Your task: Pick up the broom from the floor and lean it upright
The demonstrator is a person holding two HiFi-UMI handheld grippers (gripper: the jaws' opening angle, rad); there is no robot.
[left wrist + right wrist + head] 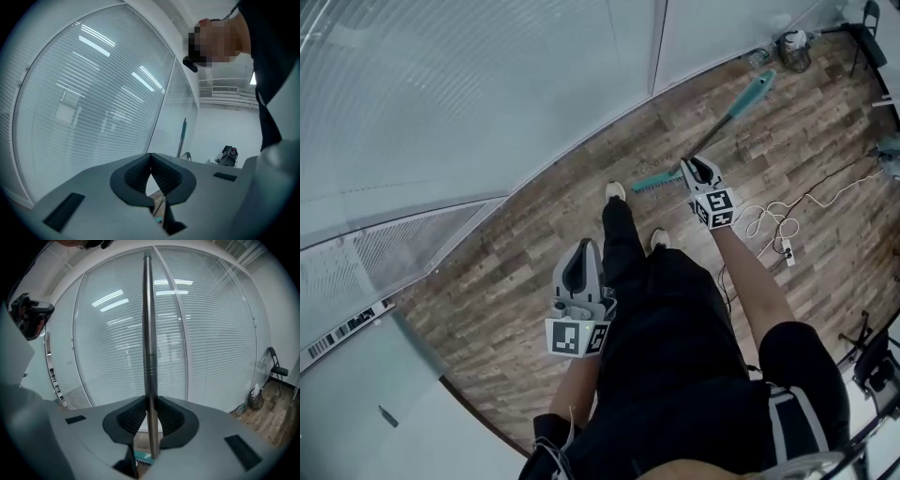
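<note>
The broom has a thin dark metal pole (712, 136) with a teal grip (753, 94) at its far end and a teal head (656, 181) near my feet. My right gripper (698, 165) is shut on the pole just above the head. In the right gripper view the pole (148, 343) stands upright between the pads, and a bit of the teal head (143, 456) shows below the right gripper (150, 409). My left gripper (585, 247) hangs by my left leg, shut with nothing in it. In its own view the left gripper (150, 164) has its pads touching, and the broom's grip (183, 130) shows far off.
A curved glass wall with blinds (487, 103) runs along the wooden floor (516, 281). A white cable with a power strip (775, 228) lies to the right of my feet. A bin (793, 52) and a black chair (866, 36) stand at the far right.
</note>
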